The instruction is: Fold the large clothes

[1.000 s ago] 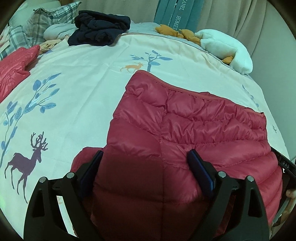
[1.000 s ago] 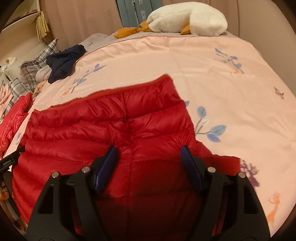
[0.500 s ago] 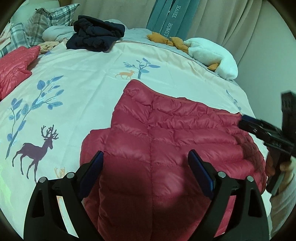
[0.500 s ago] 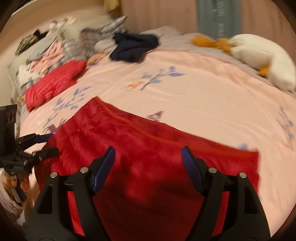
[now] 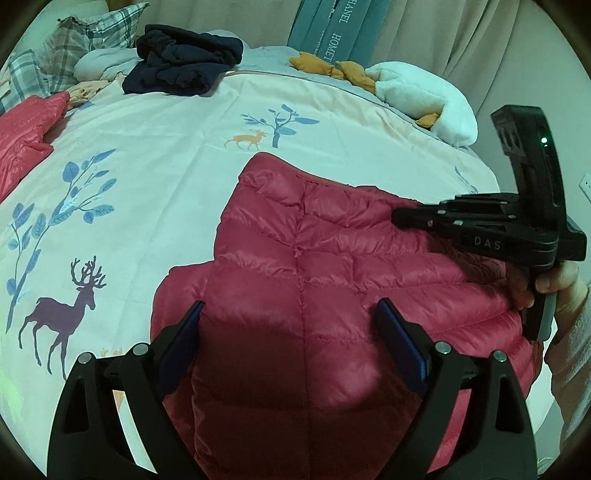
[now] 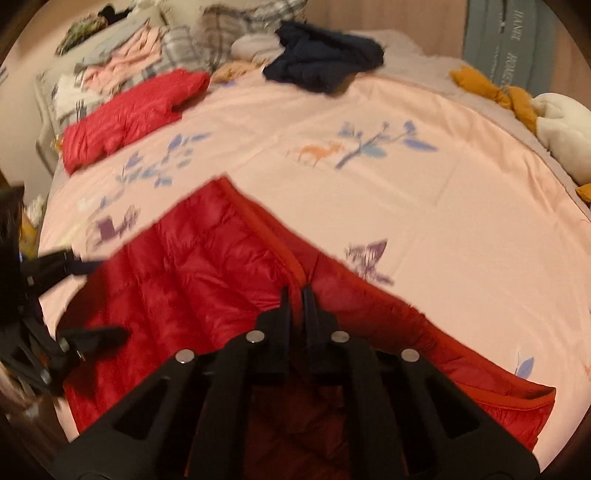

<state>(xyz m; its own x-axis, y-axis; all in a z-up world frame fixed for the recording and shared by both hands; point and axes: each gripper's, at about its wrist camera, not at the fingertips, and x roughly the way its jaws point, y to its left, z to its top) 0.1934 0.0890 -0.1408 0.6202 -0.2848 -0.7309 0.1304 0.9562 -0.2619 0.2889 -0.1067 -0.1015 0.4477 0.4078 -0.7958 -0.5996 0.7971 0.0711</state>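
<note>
1. The fingers of the right gripper (image 6: 295, 295) are pressed together, almost no gap between them, and their tips sit at the red trim edge of the red down jacket (image 6: 207, 280). The picture is blurred, so I cannot tell if cloth is pinched between them.
2. The fingers of the left gripper (image 5: 291, 332) stand wide apart, above the jacket (image 5: 332, 277), and hold nothing.
3. The jacket lies folded on the bed (image 5: 155, 147), at the near edge, on a pale cover printed with deer and blue branches.
4. In the left wrist view the right gripper (image 5: 402, 216) is seen from the side, over the right edge of the jacket. The letters "DAS" are readable on its body, and a small green light shines on the upper part. A hand (image 5: 554, 288) in a pale sleeve grips its handle.
5. Far behind, grey-blue boxes (image 5: 332, 33) lean at the curtain. Their writing reads "HANEL" and "HOMET"; the first letters are cut off.
6. Also on the bed: a dark navy garment (image 5: 184, 62), a second red jacket (image 6: 129, 114), plaid pillows (image 5: 85, 40), a white plush toy (image 5: 421, 99) with orange parts. The left gripper (image 6: 55, 295) in the right wrist view is only a dark blur.
</note>
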